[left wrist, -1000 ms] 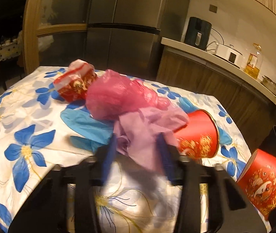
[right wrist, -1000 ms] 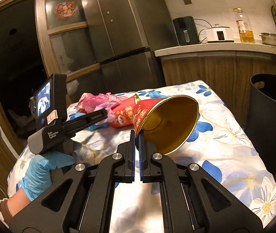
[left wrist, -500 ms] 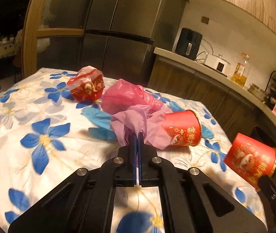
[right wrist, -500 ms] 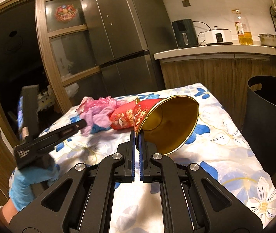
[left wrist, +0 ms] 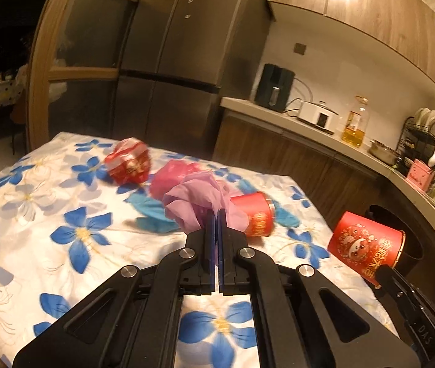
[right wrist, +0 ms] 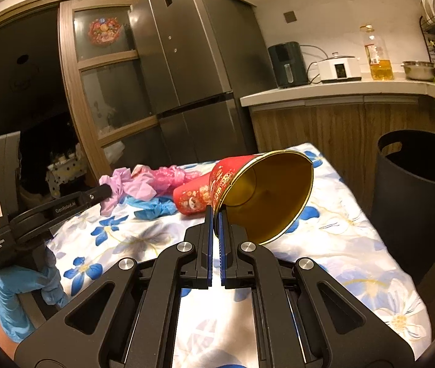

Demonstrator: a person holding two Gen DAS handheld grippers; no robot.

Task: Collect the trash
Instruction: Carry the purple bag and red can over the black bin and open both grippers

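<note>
Left tongs (left wrist: 216, 214) clamped on a crumpled lilac plastic bag (left wrist: 193, 197), thin and wrinkled, lifted above the floral-cloth bench (left wrist: 49, 214). Right tongs (right wrist: 216, 214) pinched on the rim of a red paper cup (right wrist: 266, 190), gold-lined; its long axis is tilted, mouth toward the camera. Only the right view shows the cup's interior and the blue-gloved hand (right wrist: 18, 294); the black bin (right wrist: 416, 190) stands beside the bench.

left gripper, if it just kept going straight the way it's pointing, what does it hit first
Apart from the lilac bag it already pinches, the left gripper would probably meet the pink bag lying just beyond, or the red cup on its side. Depth is unclear.
</note>
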